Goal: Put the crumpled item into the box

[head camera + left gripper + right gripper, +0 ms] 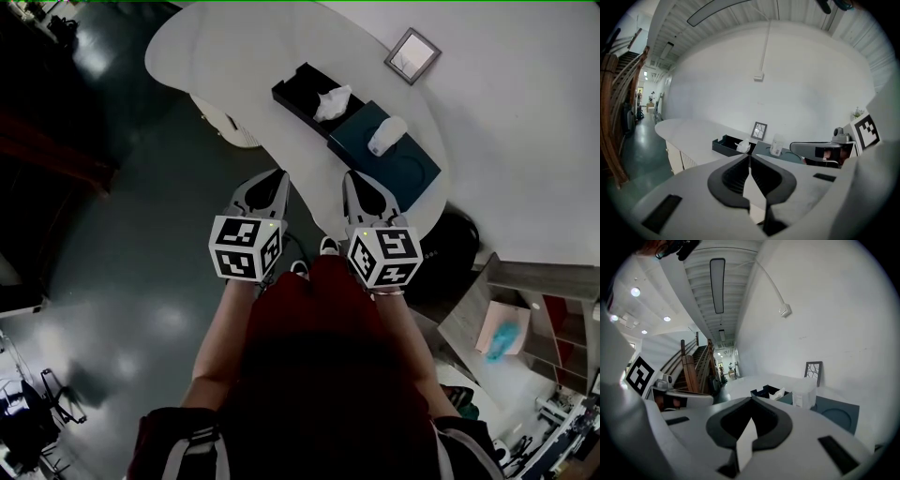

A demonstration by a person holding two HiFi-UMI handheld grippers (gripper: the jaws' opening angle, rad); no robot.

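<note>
A black open box (298, 90) lies on the white table (234, 56). A crumpled white paper (333, 101) rests at the box's end nearest the teal mat, apparently inside the rim. Both gripper views show the same box (724, 145) (764, 392) and paper (743, 147) (777, 393) far ahead. My left gripper (280, 175) and right gripper (351, 176) hover side by side short of the table's near edge. Each is shut with nothing held, the jaws of each meeting at the tips (750, 158) (751, 400).
A teal mat (405, 167) beside the box carries a white translucent container (387, 134). A small picture frame (412, 54) stands at the table's far side against the wall. A dark floor lies left of the table, with a grey shelf unit (525, 309) at right.
</note>
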